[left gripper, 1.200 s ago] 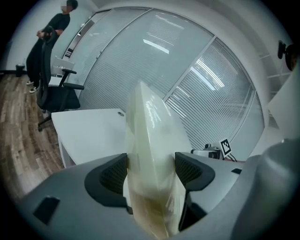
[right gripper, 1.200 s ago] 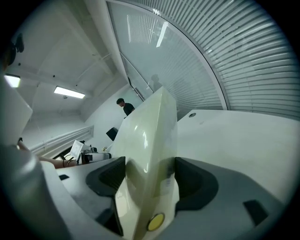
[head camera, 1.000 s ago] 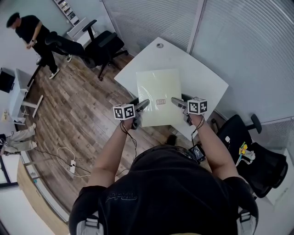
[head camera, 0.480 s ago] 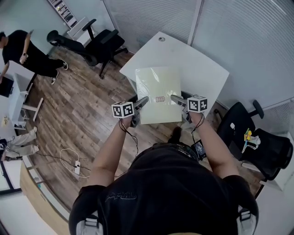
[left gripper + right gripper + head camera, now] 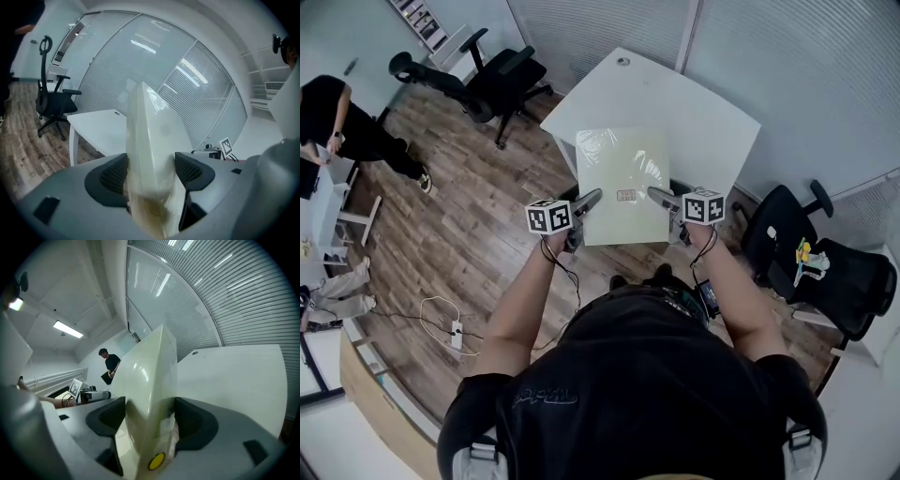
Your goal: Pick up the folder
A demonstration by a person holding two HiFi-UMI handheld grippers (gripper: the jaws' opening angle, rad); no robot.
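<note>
White table (image 5: 703, 103): beneath the work. Pale folder (image 5: 623, 169): held flat above the table's near edge. Left gripper (image 5: 593, 198) and right gripper (image 5: 655, 194): each clamped on one near side edge. Advise raising both level and together; the far end may sag.

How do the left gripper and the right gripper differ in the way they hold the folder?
The left gripper clamps the folder's left edge; the right gripper clamps its right edge. A yellow dot shows by the right gripper's fingers, none by the left gripper's. Both are shut on the folder, holding it off the table.
</note>
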